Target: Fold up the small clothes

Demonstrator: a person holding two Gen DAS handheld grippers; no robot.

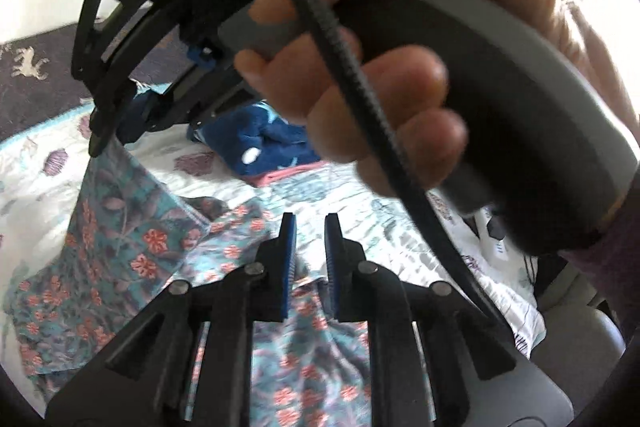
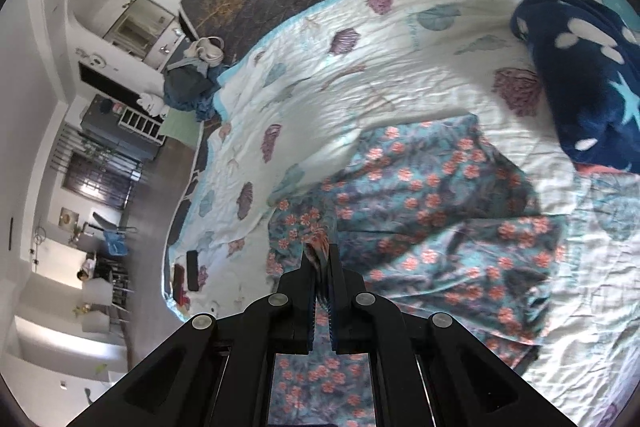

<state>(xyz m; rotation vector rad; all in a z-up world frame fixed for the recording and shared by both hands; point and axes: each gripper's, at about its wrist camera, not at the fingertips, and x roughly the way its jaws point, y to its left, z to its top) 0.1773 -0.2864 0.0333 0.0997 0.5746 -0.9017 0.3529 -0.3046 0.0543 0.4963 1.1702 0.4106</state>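
Floral garment (image 2: pixel 432 223) lies on quilt (image 2: pixel 360 39), beside blanket (image 2: pixel 592 79).

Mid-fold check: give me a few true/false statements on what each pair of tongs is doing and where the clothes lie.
1. The right tongs are shut on the floral garment. True.
2. The left tongs grip the floral garment. False: they are open, with nothing between them.
3. The navy star-print garment lies on the seashell quilt. True.
4. The floral garment covers the navy one. False: they lie apart.
5. The right hand appears in the left wrist view. True.
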